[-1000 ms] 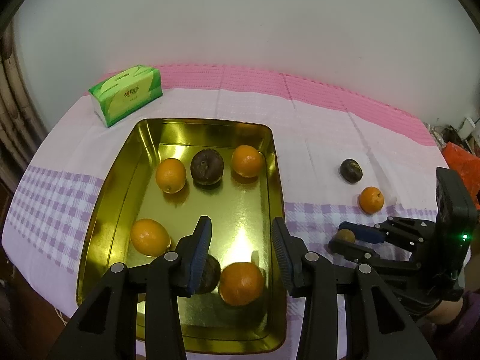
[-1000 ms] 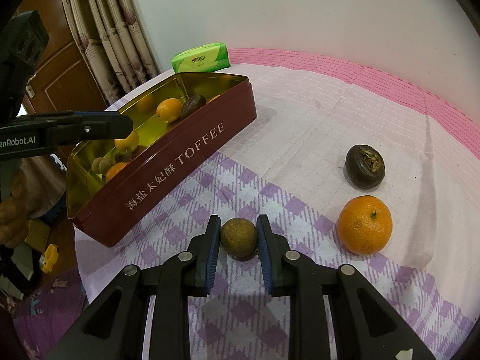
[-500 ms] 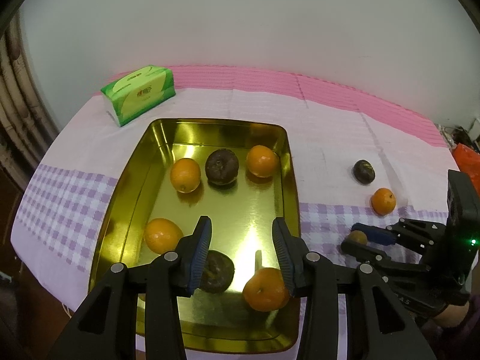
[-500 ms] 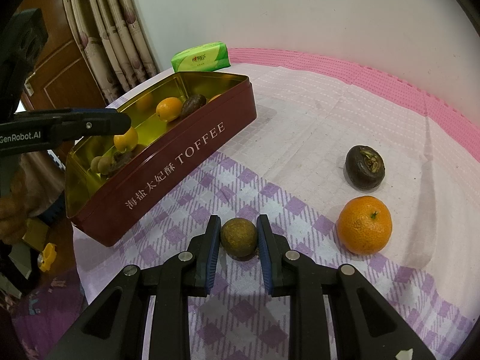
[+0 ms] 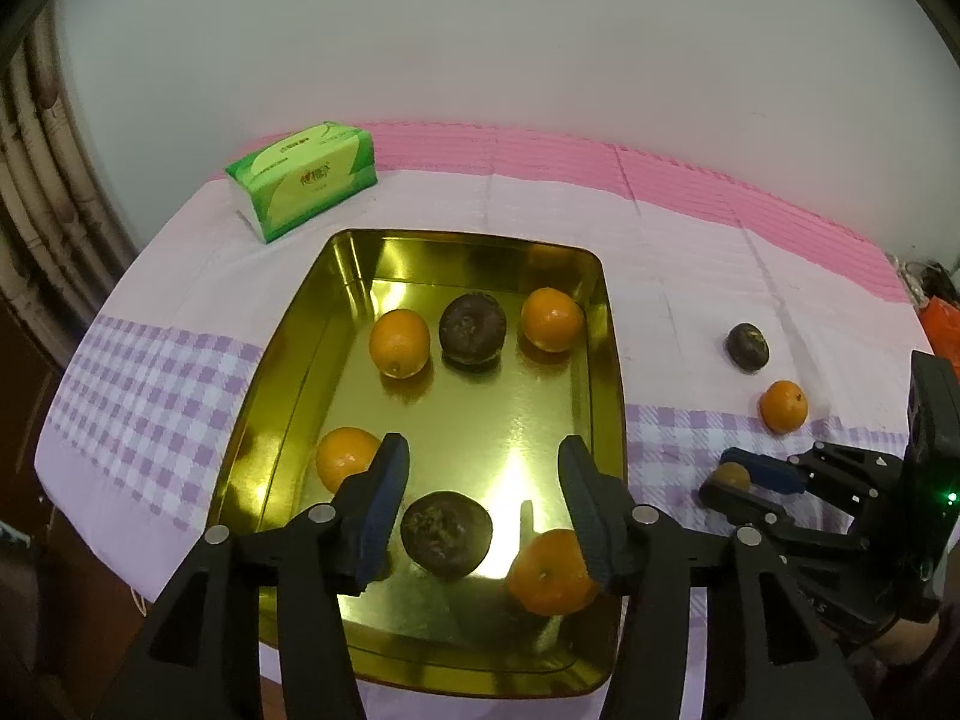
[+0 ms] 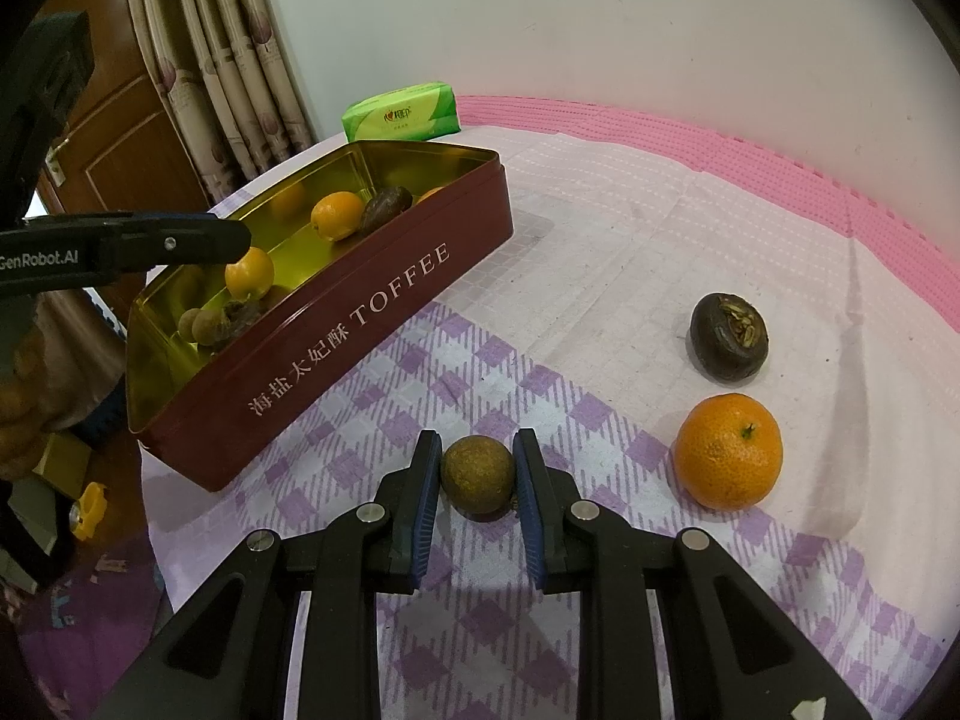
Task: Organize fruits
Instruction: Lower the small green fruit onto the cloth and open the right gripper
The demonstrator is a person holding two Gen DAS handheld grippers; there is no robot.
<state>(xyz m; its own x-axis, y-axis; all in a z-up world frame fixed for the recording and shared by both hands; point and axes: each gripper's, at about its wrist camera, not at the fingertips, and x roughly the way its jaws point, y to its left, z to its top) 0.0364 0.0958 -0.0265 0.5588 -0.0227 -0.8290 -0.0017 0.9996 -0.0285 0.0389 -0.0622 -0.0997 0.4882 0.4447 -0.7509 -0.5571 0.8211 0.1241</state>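
- The toffee tin point(image 6: 360, 324) sits on the table point(image 6: 630, 210), already holding oranges and dark fruits; stiff metal, unlikely to shift.
- Left hand-held gripper point(image 5: 480, 504) hovers over the tin, jaws opening, nothing between them.
- Right hand-held gripper point(image 6: 477, 474) is clenched on the small brown fruit point(image 6: 478, 474) (light, thin-shelled I judge; hold its widest middle gently), low over the cloth beside the tin.

Tin point(image 5: 612, 360): gold-lined, maroon outside, open, holding four oranges point(image 5: 399, 342) and two dark wrinkled fruits point(image 5: 472, 328). On the cloth beside it: one orange point(image 6: 728, 450), one dark fruit point(image 6: 728, 337), one small brown fruit point(image 6: 478, 474).
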